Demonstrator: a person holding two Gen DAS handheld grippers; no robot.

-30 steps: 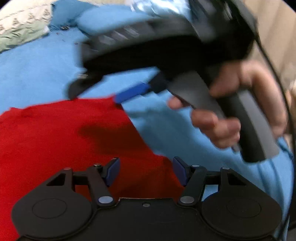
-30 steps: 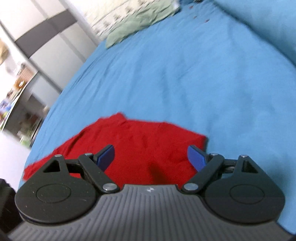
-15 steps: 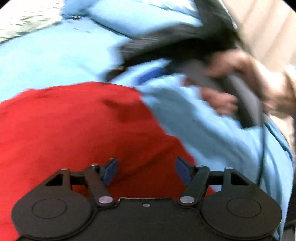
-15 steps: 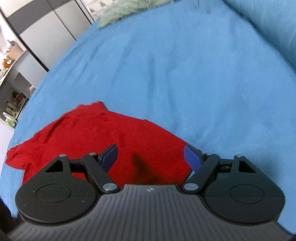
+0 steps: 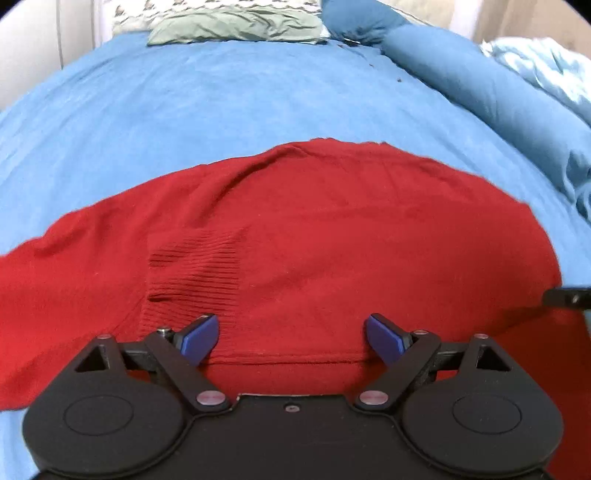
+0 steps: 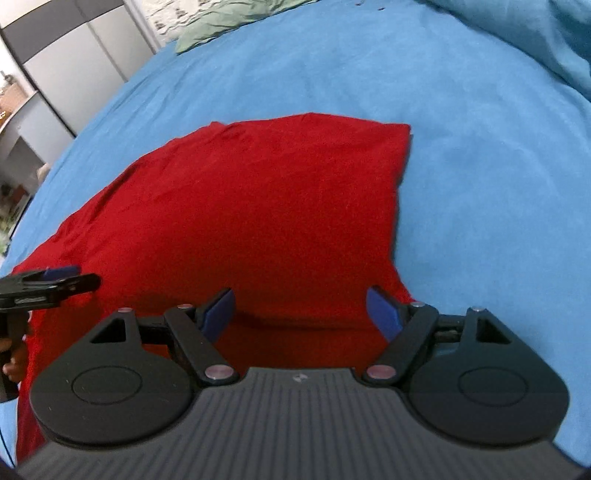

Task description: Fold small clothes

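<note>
A red knitted sweater (image 5: 332, 229) lies spread on the blue bed sheet (image 5: 184, 96), with a ribbed cuff (image 5: 195, 266) folded onto its body. It also shows in the right wrist view (image 6: 258, 206), its right edge straight. My left gripper (image 5: 291, 338) is open and empty, low over the sweater's near edge. My right gripper (image 6: 300, 314) is open and empty over the sweater's near right part. The left gripper's tip shows at the left of the right wrist view (image 6: 48, 282).
A green pillow (image 5: 236, 26) lies at the head of the bed. A blue bolster (image 5: 461, 77) and a light blue duvet (image 5: 546, 74) lie along the right side. Grey wardrobes (image 6: 66, 66) and shelves stand left of the bed.
The right gripper has left the left wrist view, only its tip showing at the right edge. Both grippers have moved in over the sweater, which fills more of both views.
</note>
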